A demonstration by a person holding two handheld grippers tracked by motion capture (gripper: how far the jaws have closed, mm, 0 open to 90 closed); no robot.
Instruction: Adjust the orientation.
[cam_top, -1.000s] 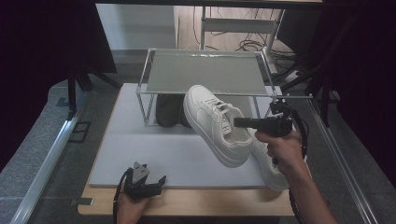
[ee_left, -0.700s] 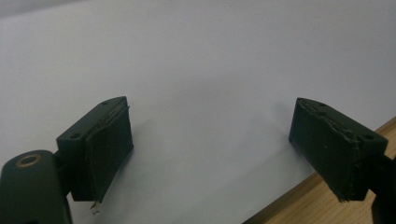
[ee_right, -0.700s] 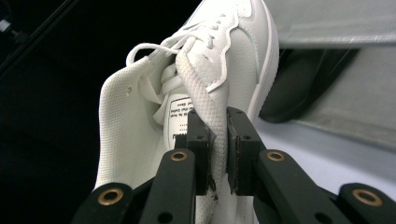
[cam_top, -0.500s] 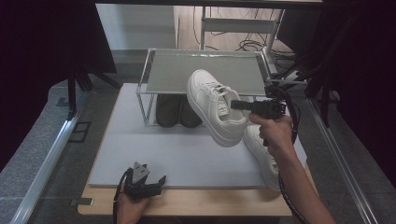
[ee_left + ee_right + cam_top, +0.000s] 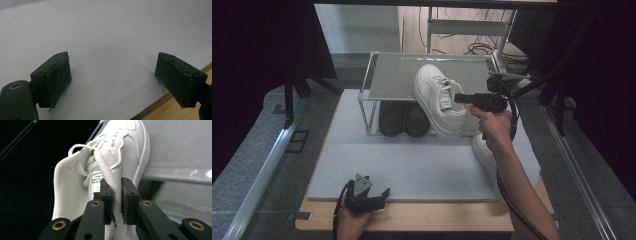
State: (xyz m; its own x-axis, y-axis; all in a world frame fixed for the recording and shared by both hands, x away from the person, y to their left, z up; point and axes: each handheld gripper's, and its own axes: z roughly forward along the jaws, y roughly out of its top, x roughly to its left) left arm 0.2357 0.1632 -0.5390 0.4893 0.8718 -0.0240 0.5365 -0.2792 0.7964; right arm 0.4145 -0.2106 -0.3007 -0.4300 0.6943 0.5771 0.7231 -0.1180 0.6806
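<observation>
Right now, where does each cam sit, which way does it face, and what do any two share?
High view: above the person's side, facing forward and down on the table and rack; both forearms and grippers show.
Left gripper view: rides the left gripper, facing the grey mat; its open jaws show.
Right gripper view: rides the right gripper, facing the rack; jaws clamp the white sneaker.
Shared: high and right gripper views both show the sneaker and rack.

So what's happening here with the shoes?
A person is lifting a white sneaker with the right gripper, whose jaws pinch its collar, holding it up at the top shelf of a small rack. Dark shoes sit underneath, another white sneaker lies on the mat, and the left gripper rests open near the table's edge.
</observation>
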